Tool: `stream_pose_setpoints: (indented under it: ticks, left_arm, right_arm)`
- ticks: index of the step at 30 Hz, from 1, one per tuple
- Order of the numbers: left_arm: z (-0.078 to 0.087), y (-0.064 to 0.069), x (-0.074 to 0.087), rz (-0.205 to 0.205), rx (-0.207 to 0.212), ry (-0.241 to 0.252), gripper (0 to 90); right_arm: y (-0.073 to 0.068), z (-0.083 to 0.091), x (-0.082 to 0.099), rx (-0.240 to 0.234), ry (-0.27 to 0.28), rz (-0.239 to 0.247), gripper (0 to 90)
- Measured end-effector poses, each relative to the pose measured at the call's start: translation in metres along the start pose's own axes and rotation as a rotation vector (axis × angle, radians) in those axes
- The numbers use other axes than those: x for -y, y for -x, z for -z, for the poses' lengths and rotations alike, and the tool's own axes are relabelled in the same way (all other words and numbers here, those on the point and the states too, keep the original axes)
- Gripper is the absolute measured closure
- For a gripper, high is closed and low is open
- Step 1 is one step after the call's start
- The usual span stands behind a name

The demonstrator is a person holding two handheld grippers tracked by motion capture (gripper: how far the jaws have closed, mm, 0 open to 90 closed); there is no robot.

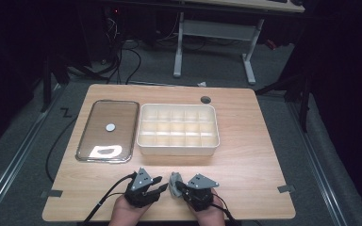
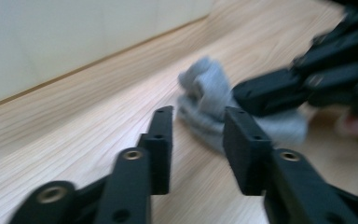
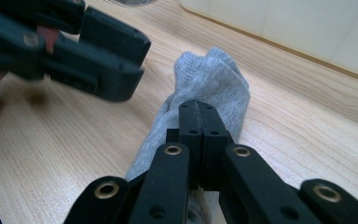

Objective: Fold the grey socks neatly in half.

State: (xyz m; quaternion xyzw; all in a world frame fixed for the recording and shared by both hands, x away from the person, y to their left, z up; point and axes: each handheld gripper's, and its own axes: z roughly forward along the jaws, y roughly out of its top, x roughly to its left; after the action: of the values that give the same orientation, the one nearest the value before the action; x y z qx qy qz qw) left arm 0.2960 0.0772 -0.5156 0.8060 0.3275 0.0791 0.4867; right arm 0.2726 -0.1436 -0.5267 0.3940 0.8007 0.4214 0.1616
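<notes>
— Two claws sit low at the near edge of the table (image 1: 245, 141), side by side. What does the right claw (image 1: 179, 187) have?

— Its jaws are pressed together, pinching the grey sock (image 3: 209, 84), which lies bunched on the wood in front of it.

— And the left claw (image 2: 198, 140)?

— Its jaws stand partly apart with nothing between them; the sock (image 2: 205, 93) lies just past its tips, and whether a tip touches the fabric cannot be told.

— Where is the sock relative to everything else?

— Between the two claws (image 1: 174, 184), just in front of the white compartment box (image 1: 178, 148), with the glass-lidded tray (image 1: 107, 131) farther off to the left.
</notes>
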Motion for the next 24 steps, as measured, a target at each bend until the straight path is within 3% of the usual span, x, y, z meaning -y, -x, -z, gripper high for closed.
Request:
stream_pose_setpoints:
  ticks: [3,4,7,11,13,17,24]
  left_arm:
    - [-0.001,0.002,-0.008,-0.008,0.011,0.012,83.5]
    - [-0.003,0.005,-0.017,-0.029,0.016,0.026,86.5]
    - [-0.007,0.009,-0.026,-0.042,0.027,0.029,89.3]
    - [-0.024,0.018,-0.038,-0.064,0.043,0.014,88.1]
    - [-0.031,0.015,-0.036,-0.055,0.038,0.002,83.4]
    - [-0.038,0.004,-0.023,-0.012,0.020,-0.020,83.1]
    - [-0.038,-0.003,-0.012,-0.025,-0.002,-0.023,90.0]
  right_arm:
    - [0.001,0.000,0.000,-0.004,0.000,-0.002,90.0]
    - [0.001,0.000,0.000,-0.004,0.001,-0.004,90.0]
    - [0.001,0.000,0.000,-0.006,0.005,-0.005,90.0]
    - [0.001,0.000,0.001,-0.005,0.006,-0.006,90.0]
    - [0.001,0.000,0.001,-0.004,0.007,-0.007,90.0]
    - [0.001,0.000,0.001,-0.008,0.008,-0.009,90.0]
    - [0.002,0.000,0.002,-0.012,0.013,-0.013,90.0]
